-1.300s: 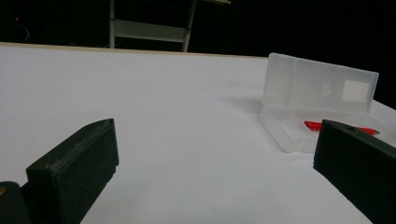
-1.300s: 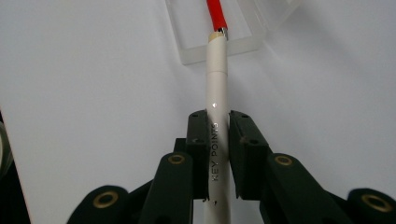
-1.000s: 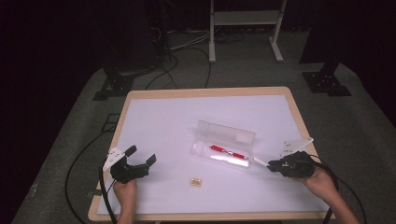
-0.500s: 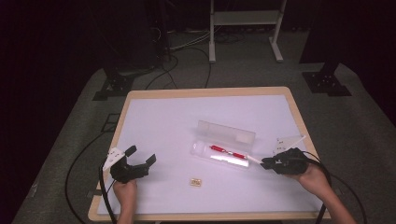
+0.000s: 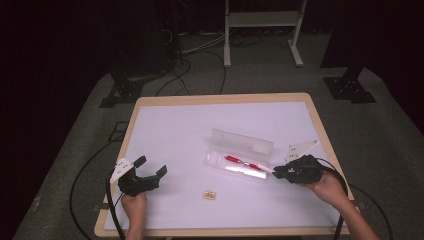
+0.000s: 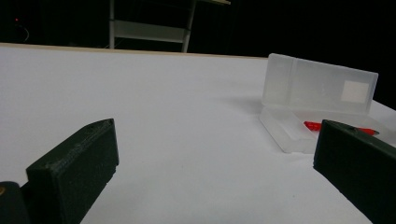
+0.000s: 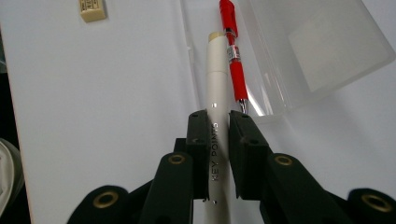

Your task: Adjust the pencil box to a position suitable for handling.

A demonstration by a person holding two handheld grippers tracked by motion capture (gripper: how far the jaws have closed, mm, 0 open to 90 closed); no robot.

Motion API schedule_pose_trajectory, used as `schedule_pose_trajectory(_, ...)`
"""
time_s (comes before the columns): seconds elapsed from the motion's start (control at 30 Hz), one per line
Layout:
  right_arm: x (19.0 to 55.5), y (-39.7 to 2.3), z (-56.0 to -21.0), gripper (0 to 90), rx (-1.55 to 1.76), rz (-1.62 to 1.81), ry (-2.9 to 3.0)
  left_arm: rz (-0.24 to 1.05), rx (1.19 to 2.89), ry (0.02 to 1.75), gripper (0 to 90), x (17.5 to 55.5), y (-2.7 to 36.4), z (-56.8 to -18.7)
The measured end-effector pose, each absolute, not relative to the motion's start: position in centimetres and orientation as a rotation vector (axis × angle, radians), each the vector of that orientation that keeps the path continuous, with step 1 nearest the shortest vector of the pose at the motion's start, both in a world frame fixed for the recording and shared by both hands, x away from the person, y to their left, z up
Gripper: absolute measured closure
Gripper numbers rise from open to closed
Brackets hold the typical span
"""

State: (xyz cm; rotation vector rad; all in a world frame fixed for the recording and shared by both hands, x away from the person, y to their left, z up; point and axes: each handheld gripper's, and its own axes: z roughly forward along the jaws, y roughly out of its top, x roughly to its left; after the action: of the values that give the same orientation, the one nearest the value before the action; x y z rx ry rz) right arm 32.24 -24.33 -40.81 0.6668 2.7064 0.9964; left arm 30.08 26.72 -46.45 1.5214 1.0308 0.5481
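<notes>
A clear plastic pen case lies open mid-table, its lid tipped up behind the tray. A red pen rests in the tray. My right gripper is shut on a cream white pen whose far end reaches over the tray beside the red pen. From above, the right gripper sits at the case's right end. My left gripper stands open near the front left, nothing between its jaws.
A small beige eraser lies on the white table in front of the case, also seen from the right gripper. Cables trail from both grippers off the table's wooden edge. Dark floor and a shelf frame lie beyond.
My right gripper has moved left toward the case, bringing the white pen over the tray. The left gripper has stayed put.
</notes>
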Motion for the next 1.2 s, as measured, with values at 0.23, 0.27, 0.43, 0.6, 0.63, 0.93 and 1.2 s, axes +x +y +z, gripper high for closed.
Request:
schedule_pose_trajectory(0.23, 32.7, -23.4, -40.5, 78.1, 0.636, 0.987, 2.719, 0.547, 1.521, 1.032, 0.0, 30.1, 26.7, -46.4)
schedule_pose_trajectory(0.27, 32.7, -23.2, -40.5, 78.1, 0.633, 0.989, 2.720, 0.546, 1.521, 1.033, 0.0, 30.1, 26.7, -46.4)
schedule_pose_trajectory(0.43, 33.0, -22.5, -40.4, 78.1, 0.611, 0.989, 2.728, 0.547, 1.519, 1.032, 0.0, 30.1, 26.7, -46.5)
schedule_pose_trajectory(0.6, 33.3, -21.9, -40.3, 78.1, 0.593, 0.981, 2.736, 0.546, 1.518, 1.033, 0.0, 30.1, 26.7, -46.4)
schedule_pose_trajectory(0.63, 33.3, -21.8, -40.3, 78.1, 0.591, 0.977, 2.738, 0.546, 1.517, 1.032, 0.0, 30.1, 26.7, -46.5)
schedule_pose_trajectory(0.93, 33.7, -21.1, -40.1, 78.1, 0.570, 0.983, 2.741, 0.546, 1.516, 1.033, 0.0, 30.1, 26.7, -46.4)
schedule_pose_trajectory(1.2, 34.0, -20.3, -40.1, 78.1, 0.551, 0.977, 2.751, 0.543, 1.511, 1.034, 0.0, 30.1, 26.7, -46.4)
